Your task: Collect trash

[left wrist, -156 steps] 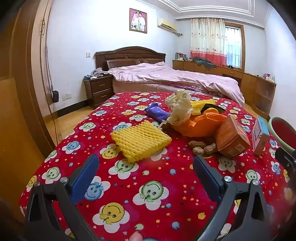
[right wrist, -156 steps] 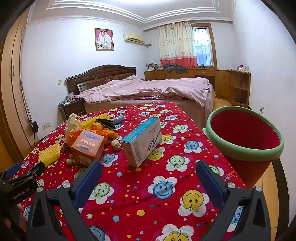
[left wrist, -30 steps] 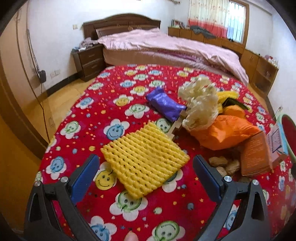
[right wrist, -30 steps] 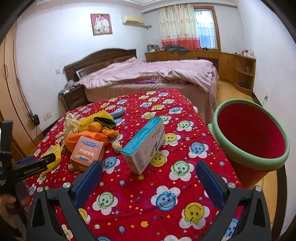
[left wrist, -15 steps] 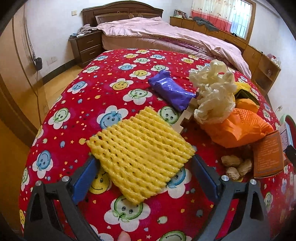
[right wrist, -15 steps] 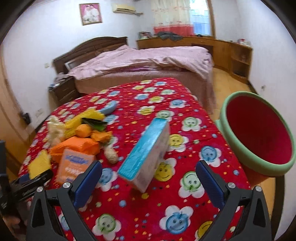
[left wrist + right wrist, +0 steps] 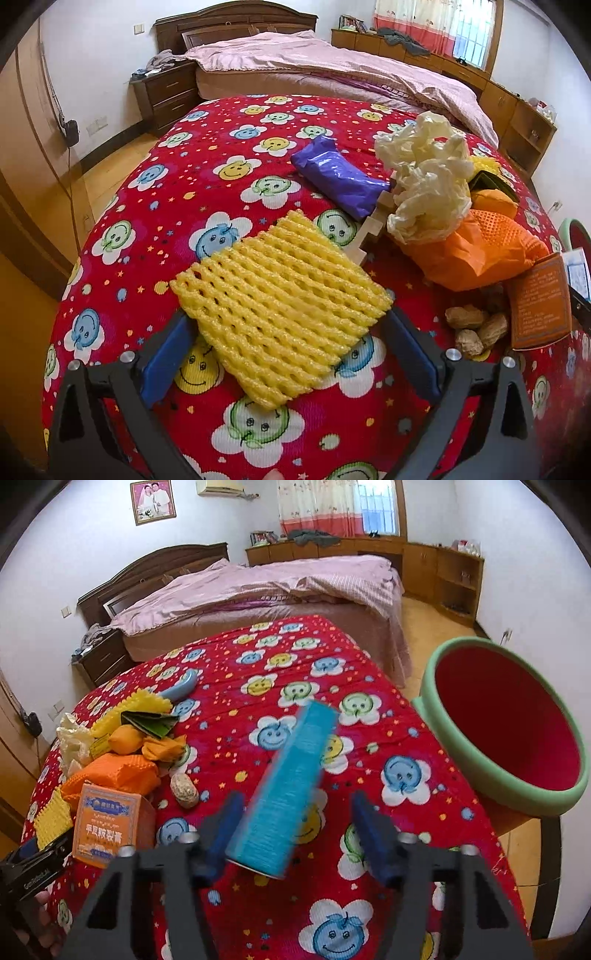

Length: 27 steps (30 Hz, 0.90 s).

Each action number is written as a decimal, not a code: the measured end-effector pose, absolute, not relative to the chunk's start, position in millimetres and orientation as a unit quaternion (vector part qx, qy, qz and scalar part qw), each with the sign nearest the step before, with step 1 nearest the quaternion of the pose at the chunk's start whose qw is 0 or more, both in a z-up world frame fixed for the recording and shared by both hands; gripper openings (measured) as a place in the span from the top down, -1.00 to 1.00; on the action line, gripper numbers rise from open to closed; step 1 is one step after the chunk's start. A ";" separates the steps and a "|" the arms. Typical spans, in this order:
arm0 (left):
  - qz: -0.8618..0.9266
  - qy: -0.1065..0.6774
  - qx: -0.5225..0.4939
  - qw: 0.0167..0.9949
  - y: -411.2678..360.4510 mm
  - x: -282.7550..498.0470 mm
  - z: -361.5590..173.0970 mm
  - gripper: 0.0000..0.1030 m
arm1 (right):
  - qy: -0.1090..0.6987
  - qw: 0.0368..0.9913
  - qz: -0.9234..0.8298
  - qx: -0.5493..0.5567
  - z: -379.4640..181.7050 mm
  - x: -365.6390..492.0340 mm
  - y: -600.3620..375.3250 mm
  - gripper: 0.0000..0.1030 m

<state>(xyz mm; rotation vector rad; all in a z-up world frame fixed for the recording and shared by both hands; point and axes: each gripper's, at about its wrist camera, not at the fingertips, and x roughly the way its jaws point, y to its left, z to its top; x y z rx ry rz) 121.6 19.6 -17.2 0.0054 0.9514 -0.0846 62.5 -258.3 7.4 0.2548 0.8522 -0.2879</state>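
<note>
in the left wrist view, the left gripper point(image 7: 288, 354) hung over the red smiley-flower tablecloth point(image 7: 207, 177) with its blue pads spread wide on either side of the yellow foam fruit net point(image 7: 280, 302), which lay flat on the cloth; the pads stood just beside the net's corners and no squeeze on it showed. beyond the net lay a purple plastic packet point(image 7: 338, 181), a crumpled cream plastic bag point(image 7: 428, 184) on top of an orange bag point(image 7: 476, 251), a few peanuts point(image 7: 472, 326) and an orange carton point(image 7: 539, 302) near the right edge. in the right wrist view, the right gripper point(image 7: 297, 830) was closing its jaws around the blue-topped box point(image 7: 284, 794), which was motion-blurred and sat between the pads, nearer the left one; a gap showed on the right side, so it was not yet clamped. the red bin with a green rim point(image 7: 506, 731) stood just off the table's right edge, and the pile of trash lay to the left.
</note>
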 end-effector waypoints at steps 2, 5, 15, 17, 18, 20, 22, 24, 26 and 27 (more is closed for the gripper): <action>-0.038 0.458 0.000 0.888 19.6 122.5 -18.0 -0.97 | 0.412 0.893 -0.127 0.127 6.2 61.4 -259.0 0.25; -0.040 0.462 0.000 0.886 20.8 122.1 -17.9 -0.96 | 0.410 0.896 -0.117 0.129 7.7 59.5 -256.6 0.42; -0.050 0.436 -0.042 0.897 41.1 110.0 -6.0 0.74 | 0.379 0.909 -0.101 0.144 25.8 33.2 -268.1 0.51; -0.063 0.438 -0.069 0.894 48.0 108.5 -3.5 0.90 | 0.373 0.911 -0.100 0.144 29.4 29.0 -270.1 0.51; -0.066 0.437 -0.079 0.893 50.5 107.1 -2.0 0.91 | 0.369 0.913 -0.100 0.144 31.8 25.8 -270.9 0.51; -0.067 0.436 -0.084 0.894 51.9 104.0 1.4 0.91 | 0.363 0.915 -0.099 0.145 35.6 21.4 -272.5 0.51; -0.071 0.431 -0.081 0.896 53.0 97.7 6.7 0.91 | 0.357 0.917 -0.098 0.147 38.9 18.2 -273.8 0.51; -0.067 0.428 -0.078 0.898 54.8 91.9 12.5 0.91 | 0.353 0.919 -0.097 0.148 42.3 14.6 -275.3 0.51; -0.055 0.424 -0.079 0.901 58.8 86.7 18.6 0.80 | 0.351 0.919 -0.095 0.150 43.5 14.3 -276.2 0.51; -0.050 0.423 -0.081 0.901 61.8 85.8 20.5 0.62 | 0.350 0.919 -0.093 0.153 44.1 13.7 -277.0 0.51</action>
